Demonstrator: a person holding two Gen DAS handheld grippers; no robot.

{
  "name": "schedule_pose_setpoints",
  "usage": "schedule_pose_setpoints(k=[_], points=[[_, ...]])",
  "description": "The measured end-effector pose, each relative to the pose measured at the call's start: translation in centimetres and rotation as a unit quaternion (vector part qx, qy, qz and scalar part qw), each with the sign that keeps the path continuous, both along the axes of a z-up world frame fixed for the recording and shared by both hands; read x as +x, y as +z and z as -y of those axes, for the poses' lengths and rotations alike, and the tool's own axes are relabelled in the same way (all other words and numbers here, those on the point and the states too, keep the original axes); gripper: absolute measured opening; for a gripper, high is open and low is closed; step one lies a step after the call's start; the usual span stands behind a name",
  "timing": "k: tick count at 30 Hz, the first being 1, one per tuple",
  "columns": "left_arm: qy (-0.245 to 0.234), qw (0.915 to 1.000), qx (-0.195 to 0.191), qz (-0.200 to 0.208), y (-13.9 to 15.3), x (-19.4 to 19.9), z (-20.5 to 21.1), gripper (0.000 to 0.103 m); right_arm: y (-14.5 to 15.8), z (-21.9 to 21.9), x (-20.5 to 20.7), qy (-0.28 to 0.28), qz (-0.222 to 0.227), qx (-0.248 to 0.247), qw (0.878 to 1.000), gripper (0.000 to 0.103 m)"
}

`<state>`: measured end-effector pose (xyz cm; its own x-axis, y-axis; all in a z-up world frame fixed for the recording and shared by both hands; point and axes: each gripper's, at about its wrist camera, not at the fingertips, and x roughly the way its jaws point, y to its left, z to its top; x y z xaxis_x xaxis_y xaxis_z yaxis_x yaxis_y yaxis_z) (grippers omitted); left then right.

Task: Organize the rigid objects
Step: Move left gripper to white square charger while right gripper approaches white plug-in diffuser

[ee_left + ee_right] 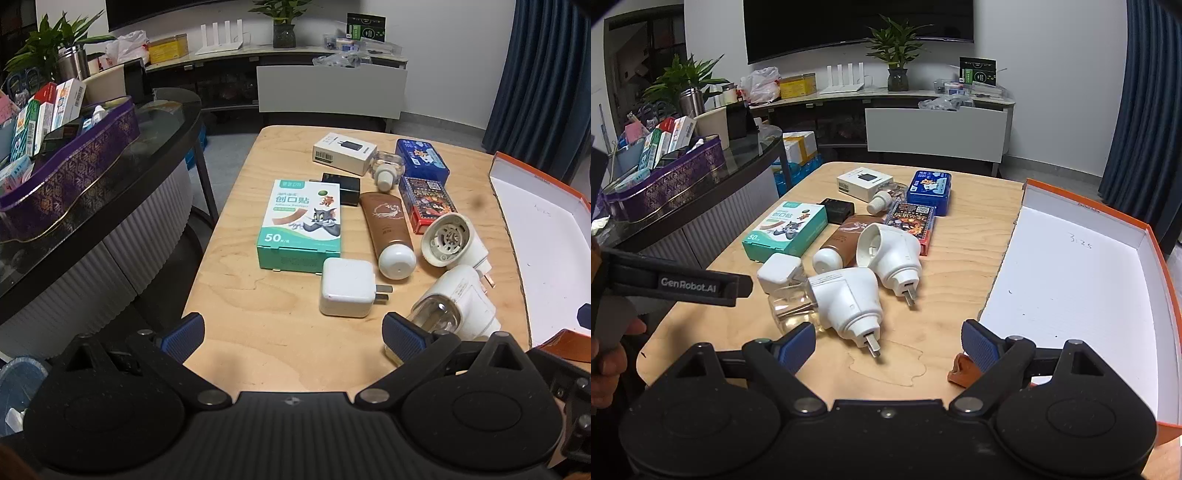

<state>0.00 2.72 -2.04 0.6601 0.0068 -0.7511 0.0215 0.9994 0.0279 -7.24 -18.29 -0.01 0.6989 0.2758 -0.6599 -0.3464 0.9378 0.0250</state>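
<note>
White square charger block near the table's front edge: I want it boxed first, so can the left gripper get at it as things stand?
Probably yes: the left gripper has its jaws open, with bare table before the white square charger block.

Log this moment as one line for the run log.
left gripper: open, empty | right gripper: open, empty | items on table | orange box: open, nothing inside

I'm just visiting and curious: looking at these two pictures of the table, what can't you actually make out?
- Orange box: near end cut off by the right wrist view's edge; right side cut off in the left wrist view.
- Black charger: partly hidden behind the plaster box in the left wrist view.
- Small brown thing: mostly hidden behind the right tool.
- Handwriting in the box: too small to read surely.
</note>
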Motion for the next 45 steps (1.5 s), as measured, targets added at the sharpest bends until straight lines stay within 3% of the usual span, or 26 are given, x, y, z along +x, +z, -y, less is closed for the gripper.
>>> schedule_pose_setpoints(k=[35,45], points=[[-0.025,0.9994,-0.002,-0.022,-1.8,3.1,0.9,0.103,-0.8,-1.0,0.5,0.019,-0.026,-0.003,0.999,0.101],[-0.039,0.9983,-0.022,-0.037,-3.3,5.0,1.2,0.103,-1.2,-1.1,0.9,0.023,-0.024,-0.006,0.999,0.101]])
